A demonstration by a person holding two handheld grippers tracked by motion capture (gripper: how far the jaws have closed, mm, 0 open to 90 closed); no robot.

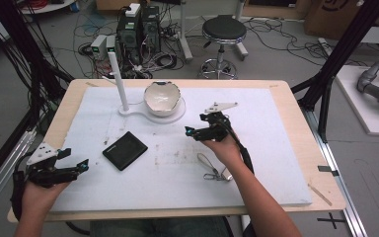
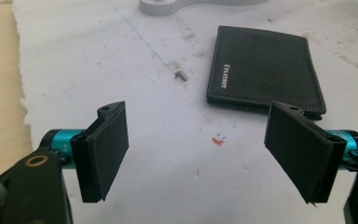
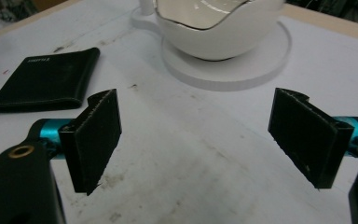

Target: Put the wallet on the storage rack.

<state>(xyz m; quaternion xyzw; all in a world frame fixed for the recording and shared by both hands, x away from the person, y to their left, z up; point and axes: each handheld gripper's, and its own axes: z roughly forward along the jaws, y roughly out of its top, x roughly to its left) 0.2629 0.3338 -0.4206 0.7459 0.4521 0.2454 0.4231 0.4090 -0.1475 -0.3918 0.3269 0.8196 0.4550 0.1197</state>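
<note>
A black leather wallet (image 1: 125, 150) lies flat on the white mat (image 1: 276, 163), left of centre. It also lies ahead and right of my open left gripper (image 2: 205, 154), as wallet (image 2: 263, 72). A white bowl (image 1: 161, 98) with a wavy rim sits on a round white base (image 1: 175, 116) at the back. My left gripper (image 1: 81, 165) hovers at the mat's left edge, jaws wide apart and empty. My right gripper (image 1: 191, 131) is open just in front of the bowl (image 3: 219, 25), with the wallet (image 3: 44, 79) to its left. A small metal key ring (image 1: 212, 168) lies by the right wrist.
A white upright post (image 1: 118, 81) rises from the base left of the bowl. The wooden table edge (image 1: 64, 106) frames the mat. Beyond the table are a stool (image 1: 223, 37), computer cases (image 1: 135, 29) and cables on the floor.
</note>
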